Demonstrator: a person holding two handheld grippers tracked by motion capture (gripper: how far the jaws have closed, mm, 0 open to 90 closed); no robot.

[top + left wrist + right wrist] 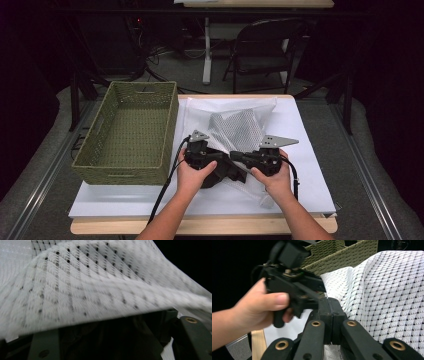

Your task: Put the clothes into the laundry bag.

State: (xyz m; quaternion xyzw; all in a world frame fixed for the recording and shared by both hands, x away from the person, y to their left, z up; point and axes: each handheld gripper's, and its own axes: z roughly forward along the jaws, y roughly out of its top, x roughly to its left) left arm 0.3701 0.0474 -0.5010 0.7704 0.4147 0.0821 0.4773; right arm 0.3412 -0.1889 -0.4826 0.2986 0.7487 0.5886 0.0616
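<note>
My right claw (pixel 329 307) is clenched on the white perforated mesh laundry bag (pixel 235 127); my left claw (pixel 210 157), toward nine o'clock, is released, so the bag may slip.

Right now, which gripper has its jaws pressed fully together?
The right gripper: its jaws meet flat at the mesh bag's edge, while the left gripper's stand apart.

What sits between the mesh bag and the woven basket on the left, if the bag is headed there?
Nothing visible. The mesh bag lies on the white sheet right beside the basket; only the basket's own near wall separates them. The basket looks empty.
</note>
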